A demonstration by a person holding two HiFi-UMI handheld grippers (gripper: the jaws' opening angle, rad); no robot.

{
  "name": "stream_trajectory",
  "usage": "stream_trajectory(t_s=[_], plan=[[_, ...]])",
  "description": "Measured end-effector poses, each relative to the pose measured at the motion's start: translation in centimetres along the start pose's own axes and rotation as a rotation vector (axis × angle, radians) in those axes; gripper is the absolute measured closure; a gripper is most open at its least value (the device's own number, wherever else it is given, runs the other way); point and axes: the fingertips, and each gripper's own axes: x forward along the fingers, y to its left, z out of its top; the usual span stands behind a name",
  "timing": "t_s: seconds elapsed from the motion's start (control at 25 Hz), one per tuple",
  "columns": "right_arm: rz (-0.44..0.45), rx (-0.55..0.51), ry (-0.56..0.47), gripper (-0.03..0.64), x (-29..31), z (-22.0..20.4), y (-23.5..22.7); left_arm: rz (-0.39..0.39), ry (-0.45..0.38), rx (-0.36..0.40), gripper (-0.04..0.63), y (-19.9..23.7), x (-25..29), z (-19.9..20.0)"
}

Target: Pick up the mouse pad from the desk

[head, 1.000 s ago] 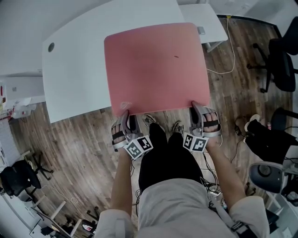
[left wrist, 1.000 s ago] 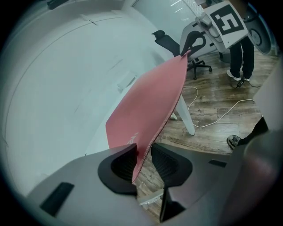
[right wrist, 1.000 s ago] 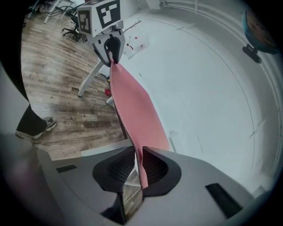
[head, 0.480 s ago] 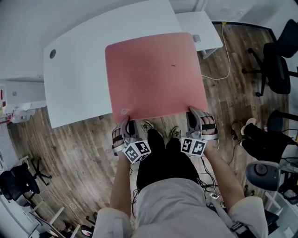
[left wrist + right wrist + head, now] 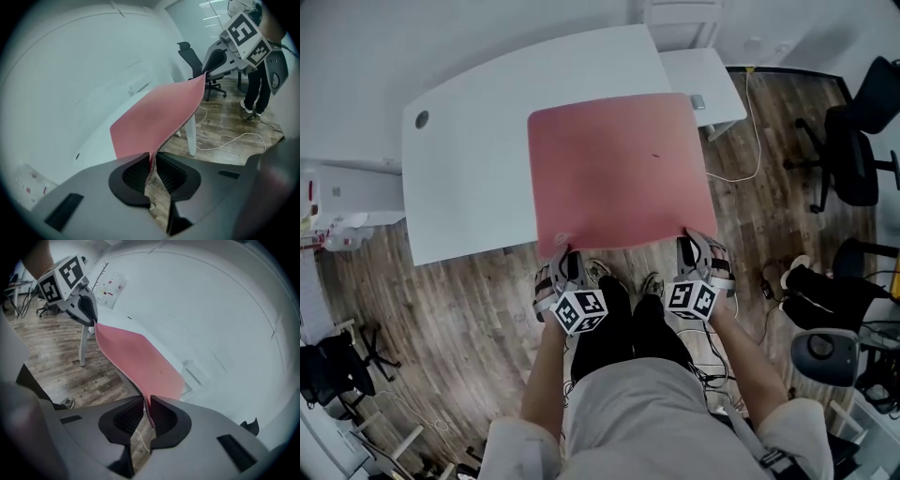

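A large pink mouse pad lies over the right part of the white desk, its near edge overhanging the desk front and held up. My left gripper has the pad's near left corner between its jaws, which are closing on the stitched edge. The near right corner sits in my right gripper, shut on the edge. Between the two grippers the pad sags a little. Each gripper view shows the other gripper at the pad's far corner.
A small white side table stands at the desk's right end, with a white cable on the wooden floor beside it. Black office chairs stand at the right. The person's legs and shoes are just below the pad's edge.
Both grippers have risen a little and rolled, lifting the pad's near edge. The left jaws have narrowed onto the corner. The pad has slid slightly toward me.
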Motion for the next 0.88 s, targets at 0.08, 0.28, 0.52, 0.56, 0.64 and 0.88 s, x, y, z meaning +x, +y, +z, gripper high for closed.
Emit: stream_trajectory(t_s=[0.08, 0.28, 0.52, 0.56, 0.64, 0.88], plan=[[0.014, 0.045, 0.017, 0.548, 0.1, 0.1, -0.1, -0.022, 0.007, -0.025, 0.540, 0.1, 0.0, 0.1], [0.040, 0.156, 0.054, 0.548, 0.2, 0.9, -0.7, -0.065, -0.003, -0.096, 0.540, 1.4, -0.1, 0.7], [0.043, 0.314, 0.100, 0.548, 0.8, 2.1, -2.3, -0.128, -0.029, -0.152, 0.543, 2.8, 0.9, 1.8], [0.036, 0.335, 0.104, 0.548, 0.7, 2.3, -2.5, -0.140, -0.038, -0.149, 0.543, 2.8, 1.1, 1.8], [0.023, 0.364, 0.104, 0.547, 0.6, 2.8, -3.0, -0.155, -0.057, -0.148, 0.543, 3.1, 1.3, 1.8], [-0.005, 0.417, 0.097, 0.548, 0.6, 3.9, -4.5, -0.170, -0.076, -0.198, 0.545, 5.0, 1.9, 3.5]])
